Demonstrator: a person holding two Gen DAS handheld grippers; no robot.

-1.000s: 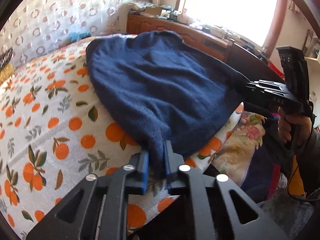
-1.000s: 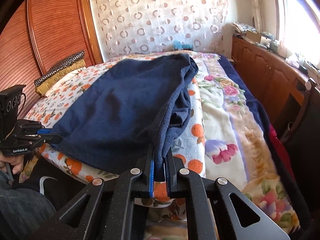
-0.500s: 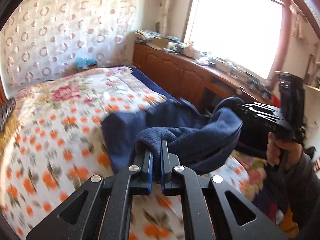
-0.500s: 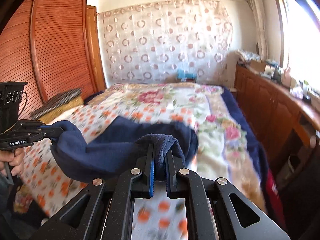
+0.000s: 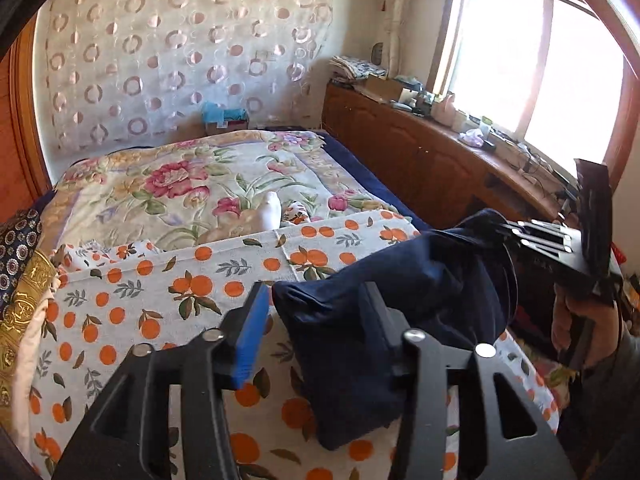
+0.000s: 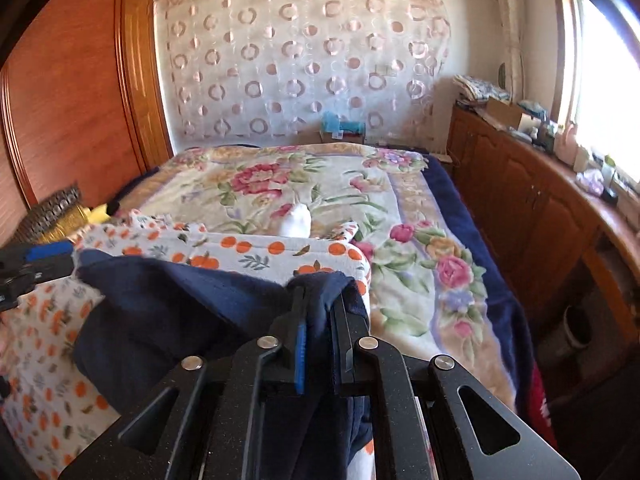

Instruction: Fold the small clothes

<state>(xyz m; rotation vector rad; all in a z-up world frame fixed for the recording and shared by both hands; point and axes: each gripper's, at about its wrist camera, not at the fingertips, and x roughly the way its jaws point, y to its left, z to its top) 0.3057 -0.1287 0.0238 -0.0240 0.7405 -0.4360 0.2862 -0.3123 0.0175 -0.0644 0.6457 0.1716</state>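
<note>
A dark navy garment (image 5: pixel 400 300) lies bunched on the orange-print cloth (image 5: pixel 160 280) at the near edge of the bed. My left gripper (image 5: pixel 316 300) is open, its jaws spread wide; the navy cloth lies between them against the right finger. My right gripper (image 6: pixel 320 312) is shut on a fold of the navy garment (image 6: pixel 180 308) and holds it up. The right gripper also shows at the right of the left wrist view (image 5: pixel 504 232), with cloth hanging from it.
A floral blanket (image 5: pixel 208 184) covers the far bed, with a white sock-like item (image 5: pixel 270 210) on it. A wooden cabinet (image 5: pixel 420 160) with clutter runs along the right under the window. Patterned pillows (image 5: pixel 20 280) sit left. A wooden wardrobe (image 6: pixel 72 100) stands left.
The garment, spread flat a second ago, was lifted and folded back toward me. My left gripper has opened and let go of the cloth. My right gripper still grips it.
</note>
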